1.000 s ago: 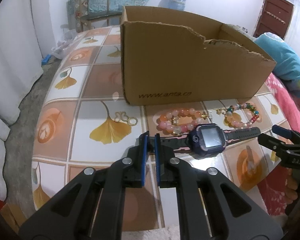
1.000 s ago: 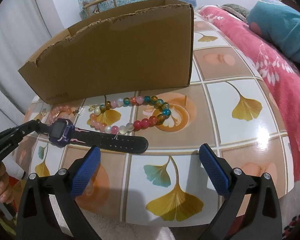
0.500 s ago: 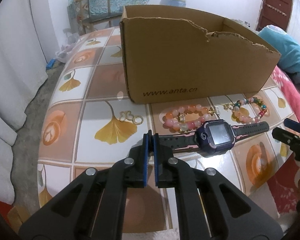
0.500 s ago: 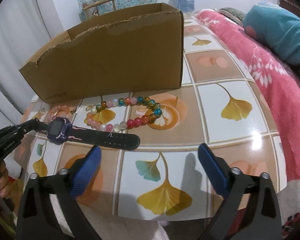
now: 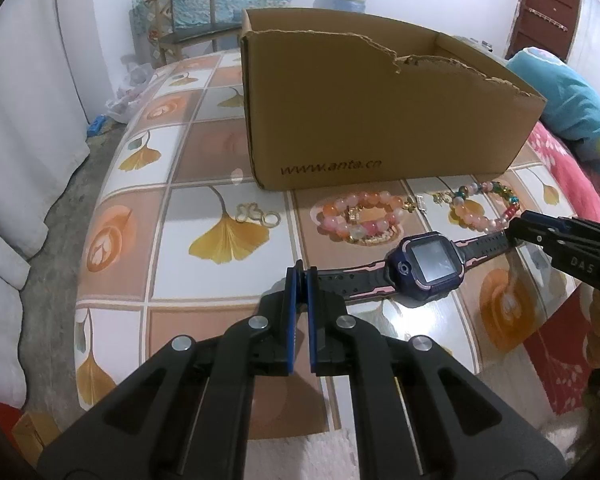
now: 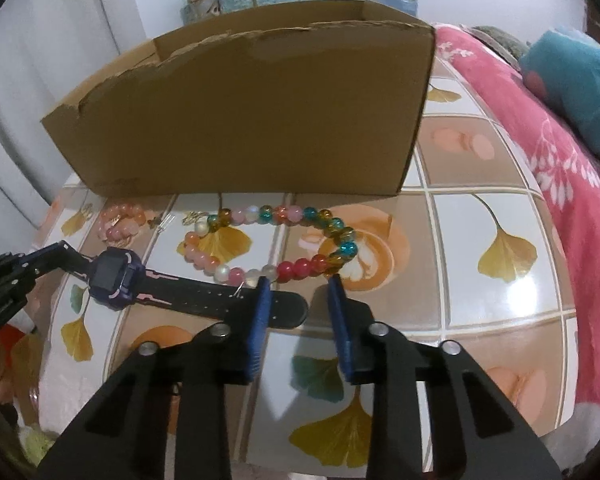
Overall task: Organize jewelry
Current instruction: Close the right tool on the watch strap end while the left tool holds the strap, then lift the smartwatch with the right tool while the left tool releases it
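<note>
The watch (image 5: 424, 266) lies flat on the worktop (image 5: 220, 160), just in front of the box (image 5: 360, 100), with the pink bracelet (image 5: 360, 218) and the mixed-bead bracelet (image 6: 276, 240) between it and the box wall.

Left gripper (image 5: 302, 276): jaws nearly fully closed, clamped on one strap end. Right gripper (image 6: 296, 292): jaws closing around the other strap end; the strap tip sits between the pads, which do not yet appear to press on it.

Hazards, judged from this position:
- The right jaws close near the strap tip. A shallow bite could let the strap slip out on lifting.
- The right pads stand just beside the mixed-bead bracelet. Closing or lifting could snag beads and drag the bracelet.
- Uneven lifting by the two grippers could twist the strap or tip the heavy case.

Watch appearance: dark purple square case with a glossy grey screen, black strap with pink accents and a row of adjustment holes. The strap looks flexible.
</note>
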`<state>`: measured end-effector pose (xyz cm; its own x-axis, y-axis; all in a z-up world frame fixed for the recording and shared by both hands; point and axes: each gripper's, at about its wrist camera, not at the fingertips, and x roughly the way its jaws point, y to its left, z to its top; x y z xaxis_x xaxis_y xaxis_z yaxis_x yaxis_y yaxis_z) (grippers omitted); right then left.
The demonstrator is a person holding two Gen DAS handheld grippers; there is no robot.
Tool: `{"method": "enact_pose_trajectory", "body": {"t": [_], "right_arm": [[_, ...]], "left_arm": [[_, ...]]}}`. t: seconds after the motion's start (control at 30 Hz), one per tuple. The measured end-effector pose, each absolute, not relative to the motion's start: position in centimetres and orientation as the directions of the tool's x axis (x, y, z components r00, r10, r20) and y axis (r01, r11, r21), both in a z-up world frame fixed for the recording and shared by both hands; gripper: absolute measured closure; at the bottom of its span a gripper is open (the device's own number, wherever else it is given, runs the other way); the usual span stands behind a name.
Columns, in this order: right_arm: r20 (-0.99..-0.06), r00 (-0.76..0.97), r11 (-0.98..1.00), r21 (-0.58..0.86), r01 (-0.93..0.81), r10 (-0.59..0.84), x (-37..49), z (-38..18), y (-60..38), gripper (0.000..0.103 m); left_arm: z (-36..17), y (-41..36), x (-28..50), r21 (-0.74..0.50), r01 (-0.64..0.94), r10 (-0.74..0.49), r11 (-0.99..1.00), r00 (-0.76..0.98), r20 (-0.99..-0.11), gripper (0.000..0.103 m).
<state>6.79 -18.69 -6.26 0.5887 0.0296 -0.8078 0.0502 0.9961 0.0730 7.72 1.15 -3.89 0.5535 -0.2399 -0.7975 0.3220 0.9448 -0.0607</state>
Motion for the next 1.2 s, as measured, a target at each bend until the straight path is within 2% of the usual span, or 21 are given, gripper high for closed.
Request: {"method": "enact_pose_trajectory", "body": {"t": [0.1,0.6,0.67,0.83,0.93,0.97,1.03,1.07,1.13,1.2], "right_arm": [[-0.812,0.583,0.998,0.045,0.037,0.015,6.7,-6.0,-18.0,0.085],[-0.851,0.520,0.994,0.103,0.029,0.073,4.3,-5.9,-17.4,0.090],[-0.849,0.518,0.990,0.141,0.027,0.107,4.0,-5.9,-17.7,0.090],[-0.816,0.500,0.933,0.358,0.044,0.290,3.6,-5.6,-19.3,0.087],[-0.742,0.472,0.829,0.557,0.041,0.475,3.3,-5.6,-19.8,0.066],[-0.697,0.460,0.769,0.638,0.046,0.551,3.3,-5.9,-19.9,0.058],[-0.585,0.440,0.620,0.781,0.080,0.681,3.1,-7.1,-20.1,0.047],[-0.539,0.434,0.555,0.826,0.103,0.722,2.9,-7.8,-20.0,0.043],[-0.395,0.419,0.357,0.918,0.170,0.817,2.8,-10.0,-19.7,0.042],[-0.295,0.417,0.219,0.950,0.222,0.860,2.8,-11.9,-19.3,0.042]], "left_arm": [[-3.8,1.2,7.3,-0.064,0.326,-0.245,0.943,0.552,-0.797,0.098],[-3.6,2.1,4.9,-0.074,0.334,-0.255,0.940,0.541,-0.802,0.098],[-3.6,2.4,4.5,-0.084,0.327,-0.258,0.941,0.538,-0.803,0.098],[-3.0,2.9,3.9,-0.116,0.321,-0.283,0.940,0.541,-0.792,0.098],[-2.0,3.0,3.7,-0.132,0.327,-0.304,0.936,0.559,-0.771,0.098],[-1.5,2.8,3.7,-0.137,0.332,-0.312,0.933,0.565,-0.764,0.098],[-0.8,2.6,3.8,-0.141,0.337,-0.321,0.931,0.573,-0.754,0.098],[-0.3,2.4,3.9,-0.141,0.341,-0.325,0.929,0.577,-0.749,0.099],[0.4,2.0,4.1,-0.146,0.346,-0.334,0.927,0.581,-0.742,0.099],[1.1,1.7,4.2,-0.161,0.352,-0.349,0.922,0.578,-0.738,0.099]]}}
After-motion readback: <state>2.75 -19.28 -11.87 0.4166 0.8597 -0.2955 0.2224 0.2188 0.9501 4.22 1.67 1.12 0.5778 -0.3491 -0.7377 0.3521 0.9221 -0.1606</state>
